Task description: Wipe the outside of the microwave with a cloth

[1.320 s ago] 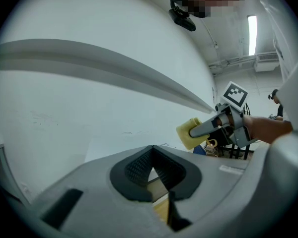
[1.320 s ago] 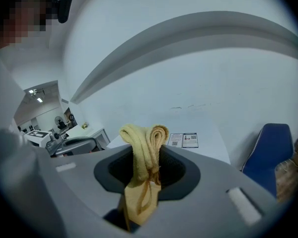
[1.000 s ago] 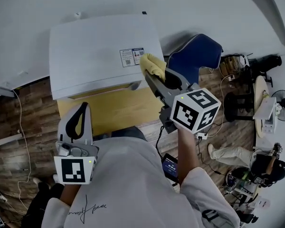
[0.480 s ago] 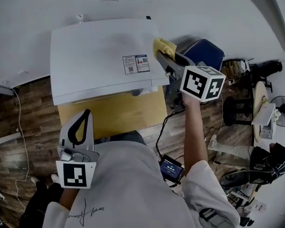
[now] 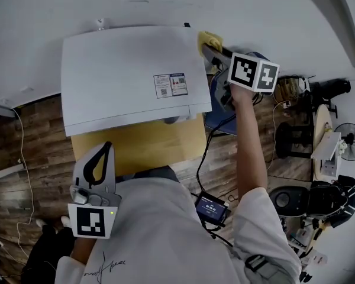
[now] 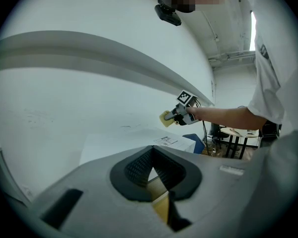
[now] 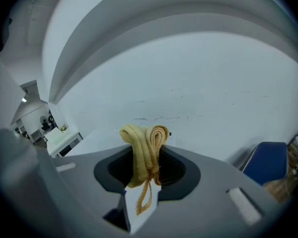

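The white microwave (image 5: 130,76) stands on a yellow-topped stand (image 5: 142,144), its flat top facing me in the head view. My right gripper (image 5: 206,45) is shut on a folded yellow cloth (image 5: 210,40) at the microwave's far right top corner, by the wall. In the right gripper view the cloth (image 7: 145,150) bulges out between the jaws. My left gripper (image 5: 98,152) hangs low near my body, in front of the stand, jaws together with nothing in them. The left gripper view shows the microwave (image 6: 139,143) and the right gripper (image 6: 175,117) beyond.
A white wall (image 5: 165,5) runs right behind the microwave. A blue chair (image 5: 216,108) sits right of the stand. Cables, a black stool (image 5: 296,141), a fan (image 5: 350,141) and a seated person (image 5: 331,197) fill the wood floor to the right.
My right gripper has carried the cloth from the microwave's front right corner along its right edge to the far right corner. The left gripper has stayed put.
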`<state>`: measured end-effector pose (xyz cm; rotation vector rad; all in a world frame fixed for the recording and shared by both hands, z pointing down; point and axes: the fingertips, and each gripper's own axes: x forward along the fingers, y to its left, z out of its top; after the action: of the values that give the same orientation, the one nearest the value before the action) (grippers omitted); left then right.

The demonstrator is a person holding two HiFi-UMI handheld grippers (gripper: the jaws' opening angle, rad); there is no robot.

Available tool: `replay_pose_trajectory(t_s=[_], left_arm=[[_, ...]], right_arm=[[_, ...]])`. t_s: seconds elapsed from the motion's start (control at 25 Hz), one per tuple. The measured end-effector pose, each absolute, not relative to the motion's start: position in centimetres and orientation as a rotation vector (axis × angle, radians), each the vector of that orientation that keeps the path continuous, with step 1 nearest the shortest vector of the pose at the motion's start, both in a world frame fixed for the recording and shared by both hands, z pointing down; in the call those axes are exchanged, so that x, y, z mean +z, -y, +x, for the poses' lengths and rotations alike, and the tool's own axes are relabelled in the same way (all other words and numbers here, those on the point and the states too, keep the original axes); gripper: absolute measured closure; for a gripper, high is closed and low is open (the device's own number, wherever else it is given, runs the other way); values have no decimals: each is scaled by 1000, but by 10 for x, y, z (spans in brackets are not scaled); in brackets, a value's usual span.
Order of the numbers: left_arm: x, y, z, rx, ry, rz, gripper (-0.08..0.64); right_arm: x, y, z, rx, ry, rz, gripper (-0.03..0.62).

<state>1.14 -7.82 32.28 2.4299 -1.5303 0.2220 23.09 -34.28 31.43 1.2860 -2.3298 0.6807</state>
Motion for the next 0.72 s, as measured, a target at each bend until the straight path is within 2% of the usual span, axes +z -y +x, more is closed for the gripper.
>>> replay_pose_trajectory(t_s=[0.72], left_arm=[[331,88,-4,277,1564,2396,568]], right_arm=[[370,422,249,386,1903,1215,469]])
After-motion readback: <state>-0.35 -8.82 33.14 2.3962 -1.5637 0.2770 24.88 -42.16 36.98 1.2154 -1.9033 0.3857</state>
